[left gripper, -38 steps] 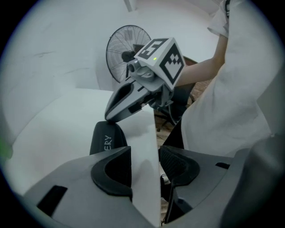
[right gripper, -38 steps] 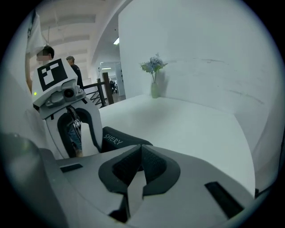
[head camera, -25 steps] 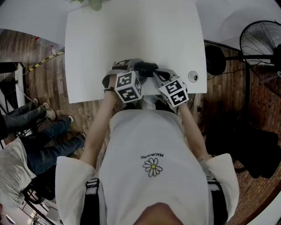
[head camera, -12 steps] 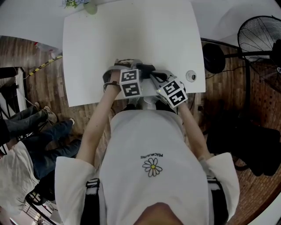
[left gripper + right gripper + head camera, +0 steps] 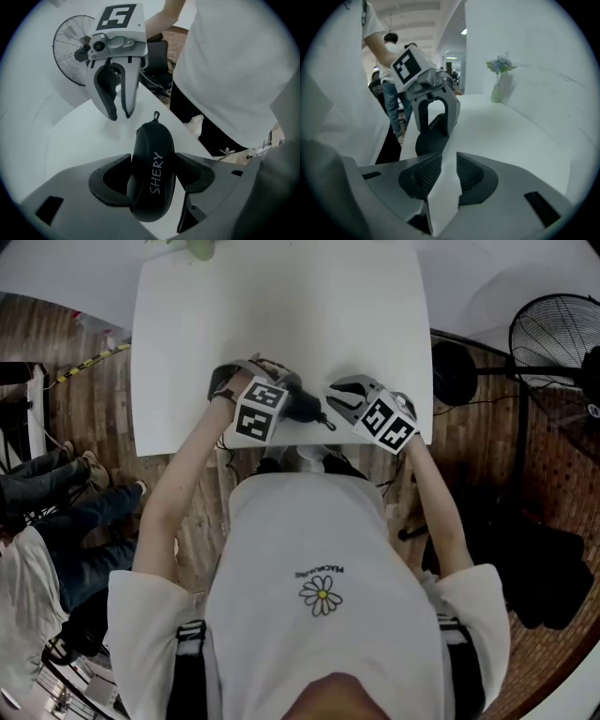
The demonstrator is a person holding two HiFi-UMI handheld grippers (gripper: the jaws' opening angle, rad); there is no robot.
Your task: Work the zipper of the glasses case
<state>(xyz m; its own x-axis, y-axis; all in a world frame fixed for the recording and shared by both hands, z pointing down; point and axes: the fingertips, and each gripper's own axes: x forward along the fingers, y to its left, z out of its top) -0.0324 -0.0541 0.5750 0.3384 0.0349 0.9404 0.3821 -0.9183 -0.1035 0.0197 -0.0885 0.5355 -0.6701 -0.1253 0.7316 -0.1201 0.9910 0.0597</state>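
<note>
Glasses case point(image 5: 305, 409) sits at the white counter's point(image 5: 281, 315) near edge in head view. Left gripper view: left claw point(image 5: 152, 180) clamped across it (zipper pull point(image 5: 155, 115) at the far end). Right gripper view: right claw point(image 5: 449, 164) has just been opening, slightly apart, with nothing between.

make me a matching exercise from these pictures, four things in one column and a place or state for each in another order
Things:
1. glasses case
2. left gripper
3. right gripper
4. vase of flowers

Places or states:
A. at the far edge of the white table
B. jaws apart, nothing between them
C. jaws pressed on both sides of the glasses case
D. black, printed SHERY, held between two pads

Pairs: 1-D, 2-C, 3-B, 4-A.

The right gripper's jaws have just been opening, with nothing between them.
</note>
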